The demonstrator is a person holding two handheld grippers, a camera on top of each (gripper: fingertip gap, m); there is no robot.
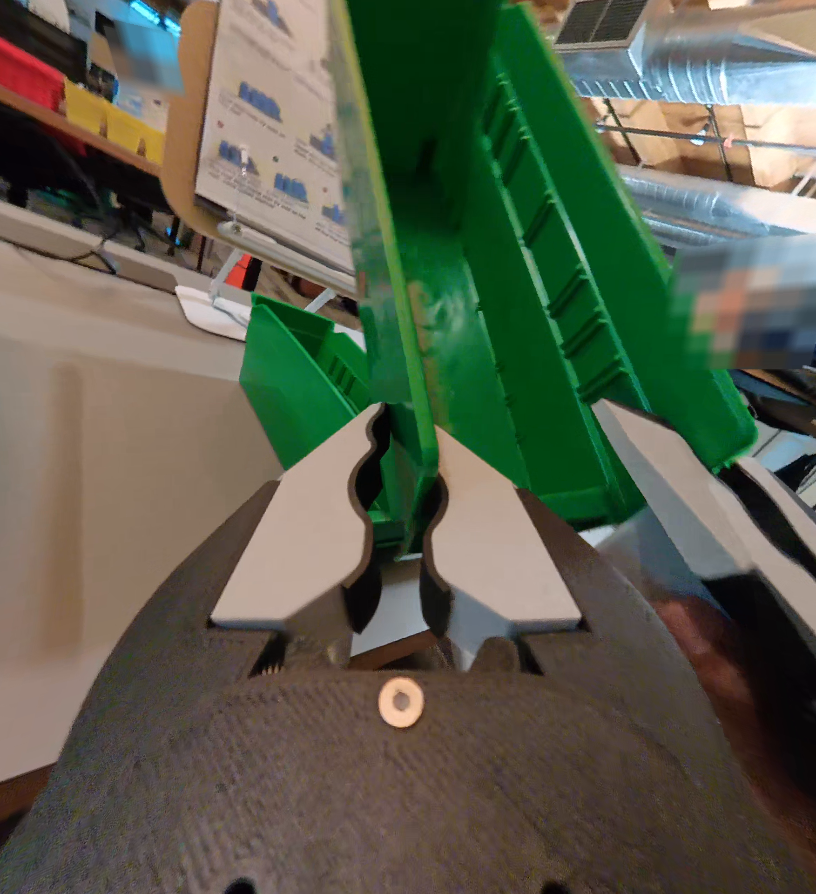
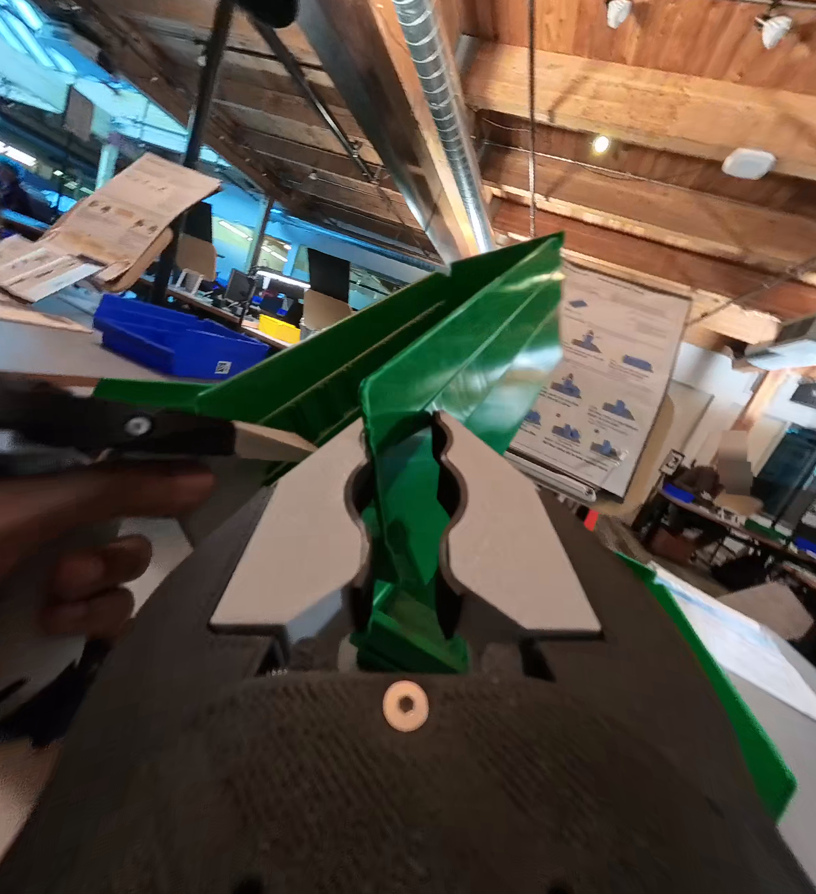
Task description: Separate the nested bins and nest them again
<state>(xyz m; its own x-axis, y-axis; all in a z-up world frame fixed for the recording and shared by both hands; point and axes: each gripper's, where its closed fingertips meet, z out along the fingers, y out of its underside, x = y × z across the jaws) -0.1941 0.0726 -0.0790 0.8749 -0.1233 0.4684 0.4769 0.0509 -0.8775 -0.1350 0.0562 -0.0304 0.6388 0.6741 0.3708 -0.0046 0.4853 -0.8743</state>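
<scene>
A long green bin (image 1: 449, 242) is lifted off the table and tilted, its open inside with ribbed slots facing me. My left gripper (image 1: 410, 421) is shut on one of its side walls. My right gripper (image 1: 676, 435) holds the opposite wall. In the right wrist view my right gripper (image 2: 401, 421) is shut on a green wall (image 2: 468, 338), and the left gripper (image 2: 299, 447), held by a hand, clamps the far wall. A second green bin (image 1: 294, 377) stands on the grey table (image 1: 82, 387) beyond the left gripper. A green rim (image 2: 734, 701) shows below at the right.
An instruction board (image 1: 270, 121) stands on a stand behind the bins. Blue bins (image 2: 178, 338) and flattened cardboard (image 2: 120, 227) lie on the table to the left. Yellow bins (image 1: 111, 126) and red bins (image 1: 4, 63) sit on a far shelf. A paper sheet (image 2: 744, 648) lies on the table.
</scene>
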